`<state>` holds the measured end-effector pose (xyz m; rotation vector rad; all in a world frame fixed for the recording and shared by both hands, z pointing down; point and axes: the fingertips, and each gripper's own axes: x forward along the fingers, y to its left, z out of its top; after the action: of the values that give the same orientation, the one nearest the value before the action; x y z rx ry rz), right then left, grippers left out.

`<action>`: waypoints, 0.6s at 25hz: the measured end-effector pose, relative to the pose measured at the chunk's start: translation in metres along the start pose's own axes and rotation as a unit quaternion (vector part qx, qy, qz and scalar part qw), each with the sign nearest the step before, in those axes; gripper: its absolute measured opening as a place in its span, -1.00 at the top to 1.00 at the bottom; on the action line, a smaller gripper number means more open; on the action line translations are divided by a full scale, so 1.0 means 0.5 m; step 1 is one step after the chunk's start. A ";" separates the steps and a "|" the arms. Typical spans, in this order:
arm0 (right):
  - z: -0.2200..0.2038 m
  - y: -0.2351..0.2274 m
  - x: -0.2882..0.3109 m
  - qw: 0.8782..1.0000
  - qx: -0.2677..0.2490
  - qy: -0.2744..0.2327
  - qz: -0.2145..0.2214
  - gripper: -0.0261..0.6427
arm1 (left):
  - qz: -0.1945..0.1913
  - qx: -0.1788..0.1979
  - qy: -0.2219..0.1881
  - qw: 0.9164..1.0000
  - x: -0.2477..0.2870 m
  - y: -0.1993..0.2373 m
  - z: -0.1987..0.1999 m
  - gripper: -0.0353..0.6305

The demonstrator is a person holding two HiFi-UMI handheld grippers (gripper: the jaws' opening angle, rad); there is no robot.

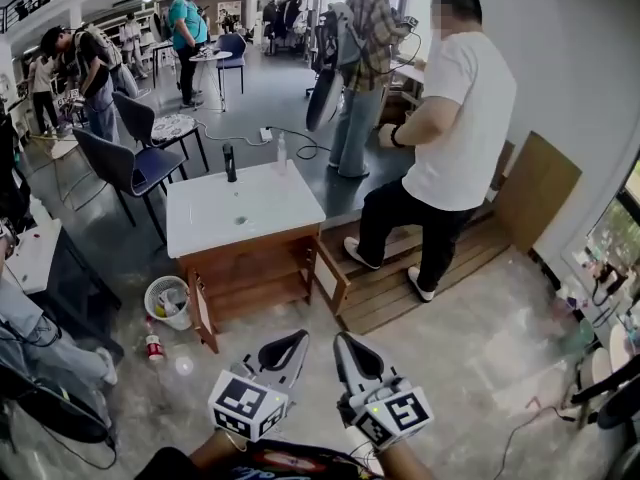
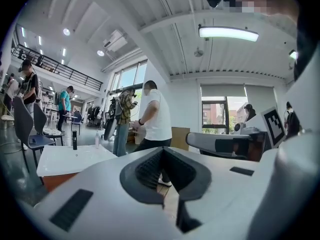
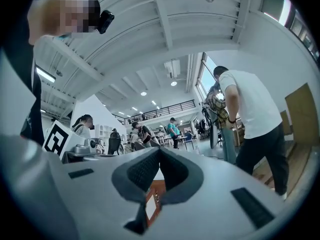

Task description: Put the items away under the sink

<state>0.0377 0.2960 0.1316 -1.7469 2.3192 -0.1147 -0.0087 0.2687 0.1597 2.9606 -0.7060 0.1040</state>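
The sink cabinet (image 1: 250, 278) stands ahead of me, with a white top (image 1: 270, 203) and both wooden doors swung open. A black faucet (image 1: 230, 163) and a clear bottle (image 1: 282, 153) stand at its far edge. On the floor to its left lie a red-labelled bottle (image 1: 153, 346) and a small round lid (image 1: 184, 365). My left gripper (image 1: 296, 340) and right gripper (image 1: 342, 342) are side by side at the bottom of the head view, both shut and holding nothing. In the left gripper view the left gripper (image 2: 162, 150) points level at the white top (image 2: 70, 159). The right gripper (image 3: 159, 150) shows the cabinet's wood (image 3: 152, 196) through its lower gap.
A white wastebasket (image 1: 167, 301) sits against the cabinet's left side. A person in a white shirt (image 1: 455, 118) stands on a low wooden platform (image 1: 400, 288) to the right of the cabinet. Blue chairs (image 1: 130, 163) and other people are at the back left. Cables lie on the floor at the right (image 1: 520, 418).
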 end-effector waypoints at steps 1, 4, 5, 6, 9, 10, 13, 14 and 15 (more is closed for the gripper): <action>-0.001 -0.002 0.012 1.000 0.003 -0.001 0.000 0.90 | -0.001 0.000 0.001 1.000 0.005 0.012 0.000 0.88; -0.016 -0.009 0.046 1.000 0.007 0.007 -0.002 0.90 | 0.000 -0.003 0.002 1.000 0.017 0.048 0.000 0.88; -0.022 -0.013 0.055 1.000 0.006 0.013 -0.004 0.90 | 0.000 -0.004 0.003 1.000 0.020 0.058 0.000 0.88; -0.029 -0.018 0.064 1.000 0.005 0.021 -0.006 0.90 | 0.000 -0.006 0.003 1.000 0.024 0.067 0.000 0.88; -0.038 -0.024 0.096 1.000 -0.001 0.031 -0.005 0.90 | 0.006 -0.008 0.000 1.000 0.031 0.101 0.000 0.88; -0.036 -0.022 0.111 1.000 -0.002 0.025 0.001 0.90 | 0.010 -0.009 0.000 1.000 0.032 0.114 -0.002 0.88; -0.036 -0.016 0.155 1.000 -0.007 0.021 0.011 0.90 | 0.016 -0.014 -0.001 1.000 0.035 0.153 -0.006 0.88; -0.037 -0.014 0.169 1.000 -0.008 0.021 0.012 0.90 | 0.016 -0.014 0.000 1.000 0.036 0.165 -0.007 0.88; -0.037 -0.013 0.181 1.000 -0.007 0.020 0.013 0.90 | 0.015 -0.013 0.001 1.000 0.037 0.176 -0.006 0.88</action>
<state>0.0159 0.2062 0.1381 -1.7365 2.3753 -0.1305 -0.0323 0.1829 0.1713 2.9246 -0.7471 0.0979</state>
